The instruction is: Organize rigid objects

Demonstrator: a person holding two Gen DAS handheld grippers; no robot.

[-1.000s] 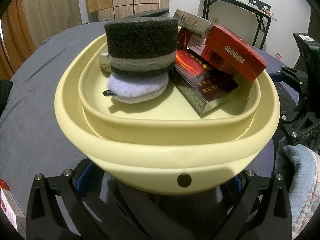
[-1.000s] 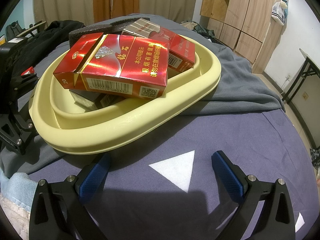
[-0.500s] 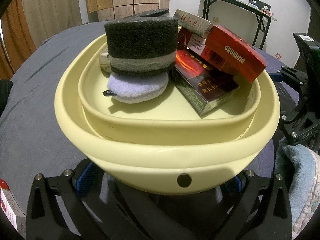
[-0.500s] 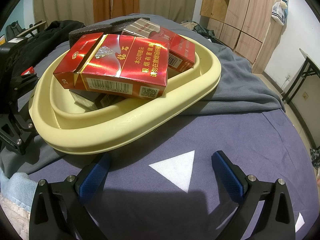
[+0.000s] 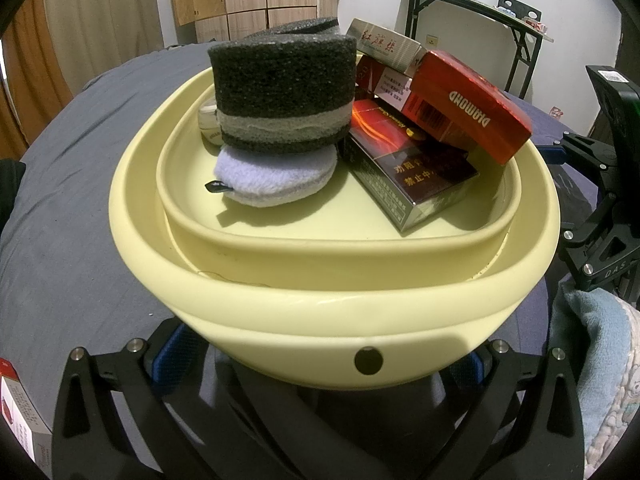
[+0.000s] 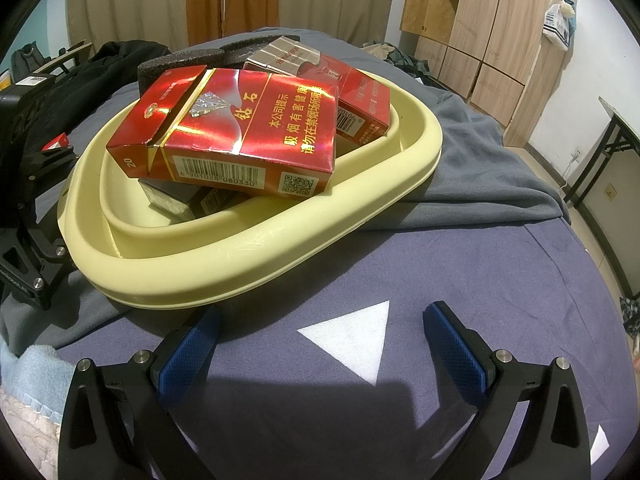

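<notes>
Fingers of the right gripper spread wide and empty over the purple sheet; left gripper wide apart too, its tips hidden under the yellow tray. Beyond, in the tray: dark foam block, white pad, stacked cigarette packs. Sorting apparently near done; next, probably fetching the stray pack by the left gripper.

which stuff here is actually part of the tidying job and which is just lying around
Job: yellow tray, red Diamond pack, dark pack, black foam block, white pad, loose pack off the tray.

Lying about: blue towel, black clothing, folding table, wardrobe.
</notes>
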